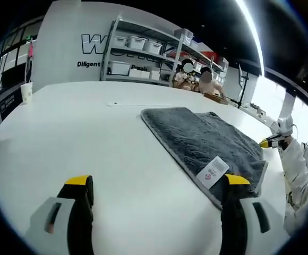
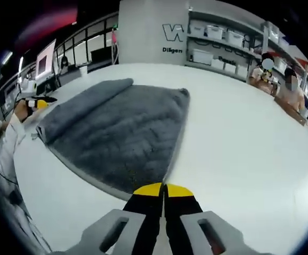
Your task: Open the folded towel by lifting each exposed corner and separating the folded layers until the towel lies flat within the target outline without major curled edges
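Left gripper view, starting far left of the towel: a paper cup (image 1: 26,92) standing at the far edge of the white table (image 1: 90,143), well apart from the towel. Down at the bottom, left gripper (image 1: 156,183) with yellow-tipped fingers (image 1: 78,181) spread wide, hovering over bare tabletop just short of the towel, pinching nothing; lower parts of both fingers cut off by the frame. Right of centre, grey towel (image 1: 207,141) lying on the table, folded, with an upper layer bunched along its far side. White care label (image 1: 213,172) at the towel's near corner, print too small to read. Right finger overlapping that near corner, hiding the towel's edge there; touching or not, cannot tell. Beyond the towel, a shelf rack (image 1: 143,53) with white bins against a wall with partly hidden lettering. At the towel's far right edge, another yellow-tipped gripper (image 1: 268,141) held by a white-sleeved person, jaw state too small to make out.

Right gripper view: left of the towel, a white-sleeved arm (image 2: 5,133), mostly cut off. Towel (image 2: 117,133) spread across the middle, its left side rolled into a long fold. Below the towel, right gripper (image 2: 163,188), fingers pressed together at the towel's near edge; whether any fabric is caught between them is hidden by the tips. Right of the towel, bare table (image 2: 239,143).
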Demonstrator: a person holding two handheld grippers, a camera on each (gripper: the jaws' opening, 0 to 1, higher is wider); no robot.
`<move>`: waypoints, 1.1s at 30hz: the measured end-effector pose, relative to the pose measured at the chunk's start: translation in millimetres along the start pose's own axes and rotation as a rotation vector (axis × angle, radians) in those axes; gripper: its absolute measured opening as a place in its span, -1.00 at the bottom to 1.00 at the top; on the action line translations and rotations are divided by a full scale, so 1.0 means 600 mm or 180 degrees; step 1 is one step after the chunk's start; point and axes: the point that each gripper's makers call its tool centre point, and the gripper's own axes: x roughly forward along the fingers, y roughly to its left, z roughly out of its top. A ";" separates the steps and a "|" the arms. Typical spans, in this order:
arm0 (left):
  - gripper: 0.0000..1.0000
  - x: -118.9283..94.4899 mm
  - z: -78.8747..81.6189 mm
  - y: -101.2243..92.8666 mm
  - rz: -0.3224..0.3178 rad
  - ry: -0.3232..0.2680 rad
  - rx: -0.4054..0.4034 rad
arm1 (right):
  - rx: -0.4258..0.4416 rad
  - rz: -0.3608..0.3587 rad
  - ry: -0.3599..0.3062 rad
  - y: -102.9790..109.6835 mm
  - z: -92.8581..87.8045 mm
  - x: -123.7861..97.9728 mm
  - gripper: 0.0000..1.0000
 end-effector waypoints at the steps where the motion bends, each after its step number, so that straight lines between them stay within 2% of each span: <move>1: 0.98 0.000 -0.001 -0.001 -0.0003 0.0000 -0.0001 | -0.0003 -0.0008 0.0007 -0.001 -0.001 -0.001 -1.00; 14: 0.97 -0.001 -0.004 -0.002 -0.0004 0.0019 0.0002 | -0.0046 -0.0062 0.0074 -0.004 -0.005 -0.004 -1.00; 18: 0.97 -0.001 -0.004 -0.002 -0.0007 0.0020 0.0002 | -0.0029 -0.0074 0.0059 -0.011 0.002 -0.011 -0.90; 24: 0.97 -0.001 -0.003 -0.001 -0.0006 0.0029 0.0011 | -0.0137 -0.0201 -0.0145 -0.036 0.055 -0.015 -0.83; 33: 0.98 -0.001 -0.002 -0.005 -0.0036 0.0032 0.0041 | -0.0306 -0.0149 -0.0282 -0.060 0.139 0.030 -0.81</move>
